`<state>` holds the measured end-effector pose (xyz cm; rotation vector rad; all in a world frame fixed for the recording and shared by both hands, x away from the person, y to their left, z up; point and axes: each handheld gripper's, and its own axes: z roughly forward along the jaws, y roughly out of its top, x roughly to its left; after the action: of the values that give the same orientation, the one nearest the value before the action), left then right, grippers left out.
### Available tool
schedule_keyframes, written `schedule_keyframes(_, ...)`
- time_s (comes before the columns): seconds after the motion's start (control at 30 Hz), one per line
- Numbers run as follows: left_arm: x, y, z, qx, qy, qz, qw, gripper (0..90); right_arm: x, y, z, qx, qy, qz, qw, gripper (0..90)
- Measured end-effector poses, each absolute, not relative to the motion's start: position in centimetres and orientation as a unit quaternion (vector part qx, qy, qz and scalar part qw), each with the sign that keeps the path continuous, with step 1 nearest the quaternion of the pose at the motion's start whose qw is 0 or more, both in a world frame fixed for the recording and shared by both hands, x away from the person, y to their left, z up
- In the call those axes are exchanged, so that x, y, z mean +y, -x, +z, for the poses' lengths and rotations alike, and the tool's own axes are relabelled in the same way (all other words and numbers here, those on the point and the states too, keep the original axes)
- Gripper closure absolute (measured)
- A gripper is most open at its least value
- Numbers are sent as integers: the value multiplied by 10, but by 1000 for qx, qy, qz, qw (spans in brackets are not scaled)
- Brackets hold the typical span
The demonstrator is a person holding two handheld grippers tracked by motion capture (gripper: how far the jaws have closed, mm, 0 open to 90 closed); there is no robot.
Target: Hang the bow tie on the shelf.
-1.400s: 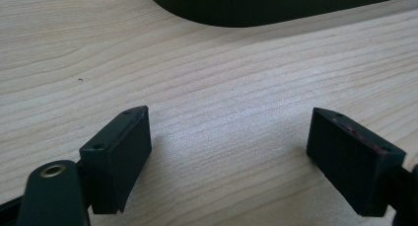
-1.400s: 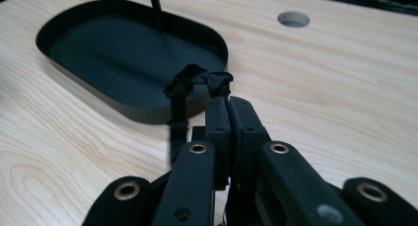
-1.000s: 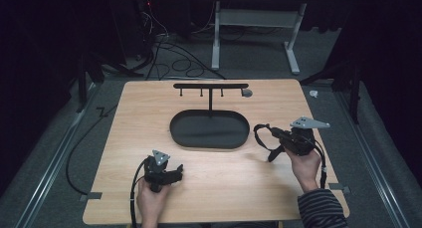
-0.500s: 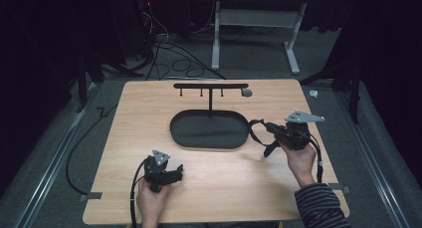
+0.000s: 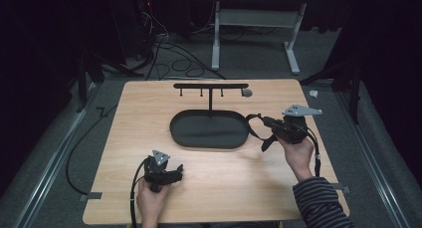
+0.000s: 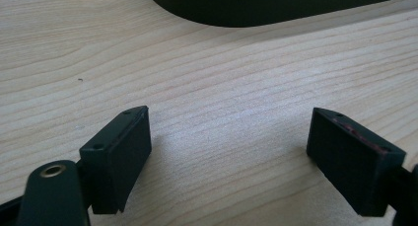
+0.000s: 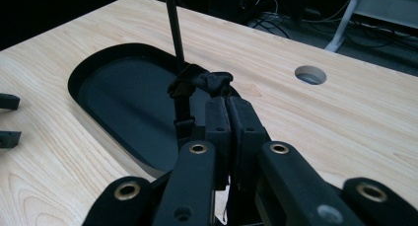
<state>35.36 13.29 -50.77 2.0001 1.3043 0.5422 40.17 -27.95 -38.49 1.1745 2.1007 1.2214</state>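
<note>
The high view looks forward and down from above the table's near edge, taking in the whole wooden table (image 5: 149, 113) with the black tray (image 5: 209, 130) at centre. The left gripper view sits low and close over the tabletop, the tray's rim (image 6: 276, 11) along its top edge. The right gripper view looks over the same tray (image 7: 123, 95) at left of centre, from just beside it.

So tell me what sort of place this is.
Probably a lab or recording room: a lone wooden table on grey carpet, loose cables behind it, dark surroundings, and a desk frame beyond.
</note>
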Motion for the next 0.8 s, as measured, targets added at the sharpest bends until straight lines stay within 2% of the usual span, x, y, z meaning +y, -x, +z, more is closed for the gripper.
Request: schedule_keyframes(0.8, 133, -354, -508, 501, -769, 208, 340, 174, -266, -425, -367, 757, -420, 448, 222, 893)
